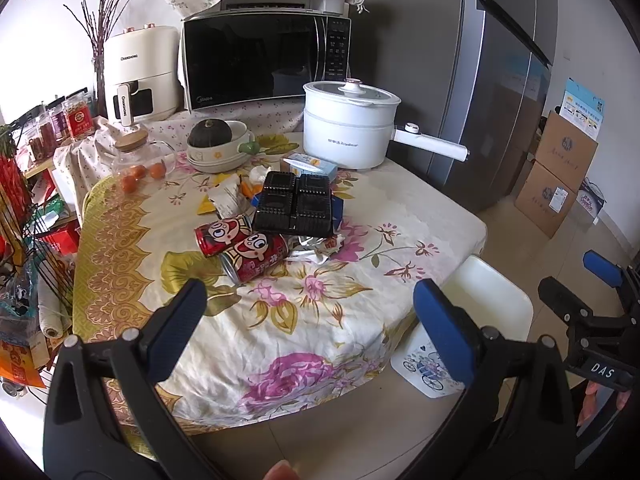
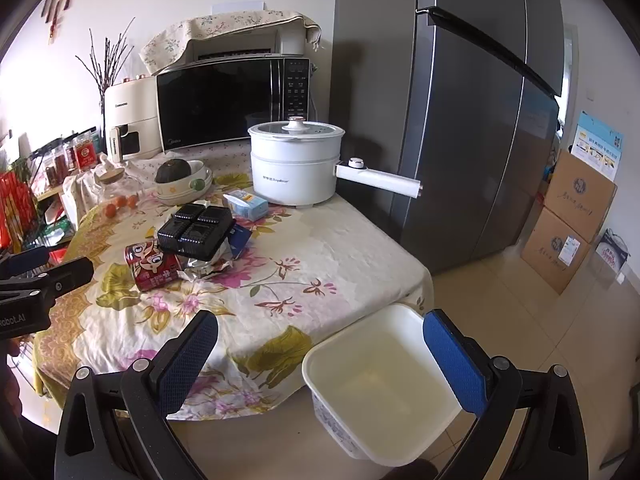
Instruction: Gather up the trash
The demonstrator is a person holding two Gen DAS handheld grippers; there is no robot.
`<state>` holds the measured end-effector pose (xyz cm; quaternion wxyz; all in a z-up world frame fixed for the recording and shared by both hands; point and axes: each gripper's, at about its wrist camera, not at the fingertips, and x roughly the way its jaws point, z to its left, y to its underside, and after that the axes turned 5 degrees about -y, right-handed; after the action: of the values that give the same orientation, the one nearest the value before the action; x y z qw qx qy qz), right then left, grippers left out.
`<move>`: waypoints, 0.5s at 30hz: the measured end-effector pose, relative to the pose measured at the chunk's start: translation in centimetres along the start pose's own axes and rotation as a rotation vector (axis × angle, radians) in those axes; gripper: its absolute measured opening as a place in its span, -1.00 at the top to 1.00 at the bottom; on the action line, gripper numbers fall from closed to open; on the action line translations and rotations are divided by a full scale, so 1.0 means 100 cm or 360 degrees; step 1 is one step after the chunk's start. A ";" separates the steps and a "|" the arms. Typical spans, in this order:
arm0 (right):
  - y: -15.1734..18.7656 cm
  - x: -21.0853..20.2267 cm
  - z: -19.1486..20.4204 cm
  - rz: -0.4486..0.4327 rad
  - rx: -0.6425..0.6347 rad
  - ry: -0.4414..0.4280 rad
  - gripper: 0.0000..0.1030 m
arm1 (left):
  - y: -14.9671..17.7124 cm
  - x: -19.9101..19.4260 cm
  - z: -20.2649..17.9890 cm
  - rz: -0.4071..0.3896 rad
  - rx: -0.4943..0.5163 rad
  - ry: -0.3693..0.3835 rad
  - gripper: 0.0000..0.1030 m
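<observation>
Trash lies mid-table on a floral cloth: two red cartoon cans point(image 1: 244, 246) point(image 2: 152, 264) on their sides, a black plastic tray point(image 1: 296, 208) point(image 2: 196, 230), crumpled foil point(image 1: 316, 246) point(image 2: 208, 266), a small blue carton point(image 1: 310, 166) point(image 2: 246, 204) and paper scraps point(image 1: 228, 198). A white bin point(image 2: 380, 384) point(image 1: 496, 304) stands on the floor at the table's near right corner. My left gripper point(image 1: 310, 316) is open and empty, above the table's near edge. My right gripper point(image 2: 320, 348) is open and empty, near the bin.
A white electric pot point(image 1: 348, 128) point(image 2: 296, 164), a microwave point(image 1: 264, 60), an air fryer point(image 1: 140, 76), a bowl with a squash point(image 1: 216, 144) and a glass jar of oranges point(image 1: 140, 160) stand at the back. A grey fridge point(image 2: 460, 100) and cardboard boxes point(image 2: 572, 220) are right.
</observation>
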<state>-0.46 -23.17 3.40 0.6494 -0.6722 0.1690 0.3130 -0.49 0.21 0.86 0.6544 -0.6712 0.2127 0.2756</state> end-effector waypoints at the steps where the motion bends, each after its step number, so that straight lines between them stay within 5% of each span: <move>1: 0.000 0.000 0.000 -0.0004 0.0002 -0.0001 -1.00 | 0.000 0.000 0.000 0.0001 0.0000 0.0001 -0.99; 15: 0.002 0.000 0.000 -0.0014 0.0009 -0.0002 -1.00 | 0.002 0.001 0.001 0.0001 -0.0009 0.0006 -0.99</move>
<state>-0.56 -23.15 3.23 0.6528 -0.6708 0.1665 0.3101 -0.53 0.33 0.63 0.6520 -0.6736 0.2134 0.2751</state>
